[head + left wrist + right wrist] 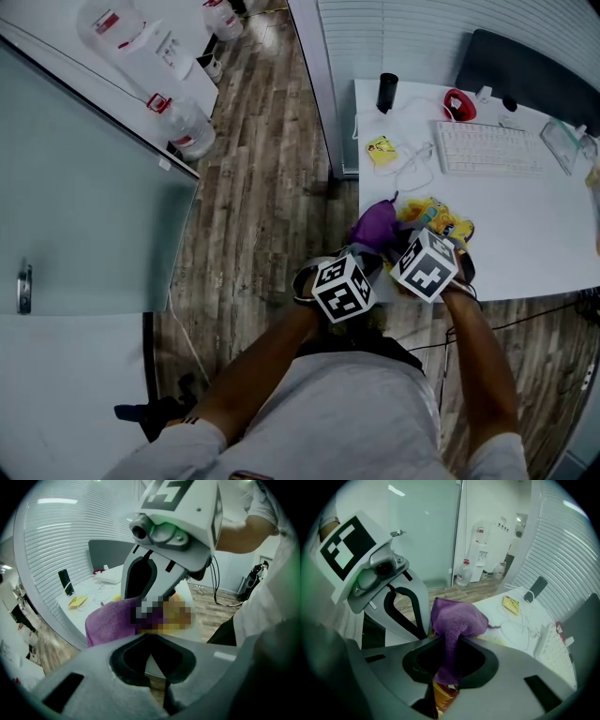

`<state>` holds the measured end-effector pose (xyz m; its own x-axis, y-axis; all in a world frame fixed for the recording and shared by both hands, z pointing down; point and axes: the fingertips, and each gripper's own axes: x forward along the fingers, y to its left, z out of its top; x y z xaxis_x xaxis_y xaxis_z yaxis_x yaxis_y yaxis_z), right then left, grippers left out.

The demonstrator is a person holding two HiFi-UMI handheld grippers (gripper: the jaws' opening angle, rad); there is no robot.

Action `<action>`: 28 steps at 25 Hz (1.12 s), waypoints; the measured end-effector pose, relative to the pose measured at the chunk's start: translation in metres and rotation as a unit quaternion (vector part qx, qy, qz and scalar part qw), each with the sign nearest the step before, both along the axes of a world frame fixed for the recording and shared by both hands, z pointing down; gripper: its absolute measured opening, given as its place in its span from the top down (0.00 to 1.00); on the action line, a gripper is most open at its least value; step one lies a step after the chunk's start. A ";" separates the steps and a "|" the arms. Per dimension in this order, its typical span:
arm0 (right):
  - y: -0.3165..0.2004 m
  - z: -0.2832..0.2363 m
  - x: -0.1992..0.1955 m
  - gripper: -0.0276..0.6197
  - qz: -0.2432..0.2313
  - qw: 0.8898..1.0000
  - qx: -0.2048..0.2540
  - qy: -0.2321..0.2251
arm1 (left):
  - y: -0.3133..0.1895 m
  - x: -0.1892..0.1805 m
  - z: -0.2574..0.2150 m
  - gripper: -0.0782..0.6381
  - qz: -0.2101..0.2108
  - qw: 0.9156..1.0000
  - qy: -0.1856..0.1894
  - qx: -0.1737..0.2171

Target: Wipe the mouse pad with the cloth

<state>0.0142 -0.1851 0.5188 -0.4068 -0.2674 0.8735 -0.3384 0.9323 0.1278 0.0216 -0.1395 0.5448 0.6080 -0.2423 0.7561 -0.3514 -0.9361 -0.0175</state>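
1. The right gripper [449, 657] is clamped on the purple cloth [457, 618]. In the right gripper view a fold of the cloth runs down through the gap between the two jaws, and the rest bunches up above them.
2. The left gripper [151, 654] has its jaws together, meeting along a thin seam with nothing between them.
3. In the head view both grippers sit low in the middle of the frame, close beside each other. Their marker cubes face up and the person's forearms reach up from the bottom edge.
4. The cloth lies at the near left corner of the white desk [534, 234], just above the grippers. It covers the left part of the mouse pad [446, 221].
5. The mouse pad is yellow with a coloured print and lies flat at the desk's near edge. A strip of it shows below the cloth in the right gripper view.
6. A white keyboard [486, 148] lies further up the desk, well apart from the mouse pad. A small yellow pad [382, 150] and a white cable [417, 169] lie to its left.
7. In the left gripper view the right gripper fills the upper middle of the frame, with the cloth beyond it.
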 end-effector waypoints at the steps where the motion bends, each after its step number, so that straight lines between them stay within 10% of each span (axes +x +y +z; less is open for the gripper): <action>1: -0.002 0.001 0.004 0.85 0.004 1.000 0.000 -0.001 | 0.000 0.000 0.000 0.87 -0.002 1.000 0.000 -0.002; 21: -0.071 -0.001 0.119 0.85 0.173 0.985 0.022 0.008 | -0.001 -0.001 -0.001 0.87 -0.021 1.000 -0.003 -0.013; 28: -0.048 -0.018 0.113 0.85 0.154 0.987 0.044 0.003 | -0.001 -0.002 0.000 0.87 -0.024 1.000 -0.002 -0.015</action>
